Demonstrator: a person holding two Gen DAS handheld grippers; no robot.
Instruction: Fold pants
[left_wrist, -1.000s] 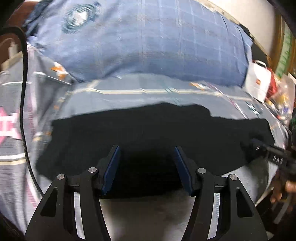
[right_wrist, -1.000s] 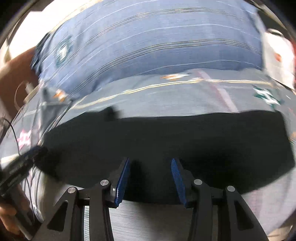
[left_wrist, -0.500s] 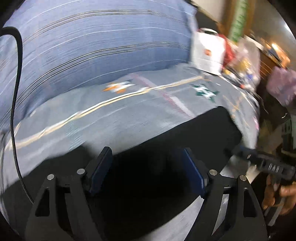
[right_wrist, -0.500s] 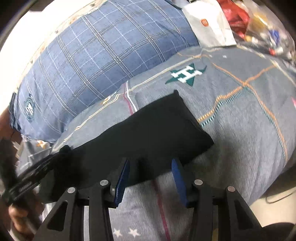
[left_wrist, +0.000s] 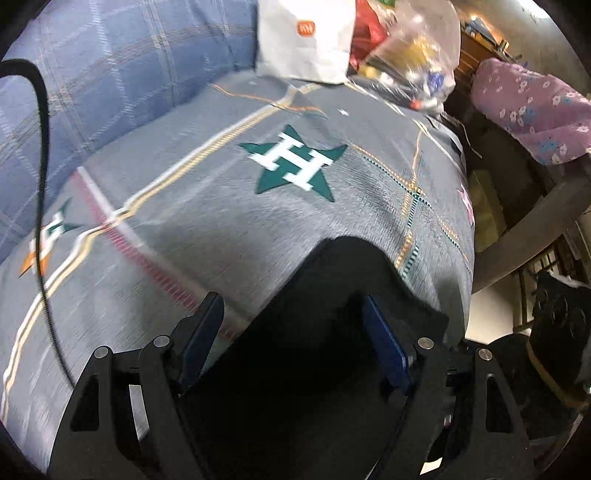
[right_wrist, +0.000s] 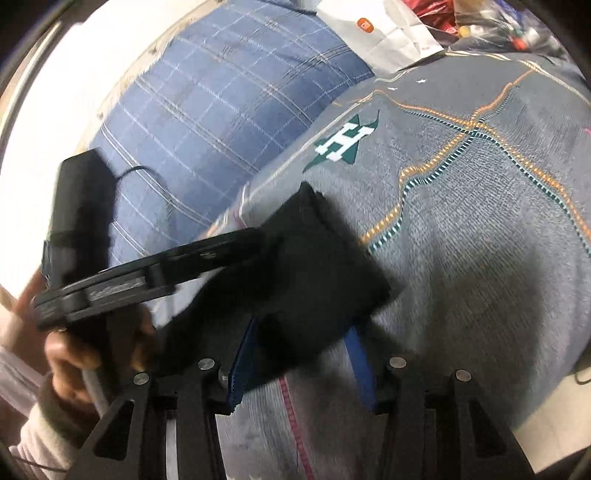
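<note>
item: black pants, folded, on your grey bedspread beside the blue plaid pillow. your left gripper: jaws apart above the cloth. your right gripper: jaws apart, pants edge between, unpinched.

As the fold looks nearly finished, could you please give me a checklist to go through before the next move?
1. Pants lie on the bedspread, not hanging over its edge: ok.
2. Left gripper has wide jaws and its pads do not press the fabric: ok.
3. Right gripper has a firm hold on the near edge of the pants: cannot tell. The fabric is between its fingers, but contact is unclear.
4. Black cable is clear of the pants: ok.
5. White bag is well away from the pants: ok.
6. Layers are lined up evenly: cannot tell. The cloth is dark and blurred.
</note>
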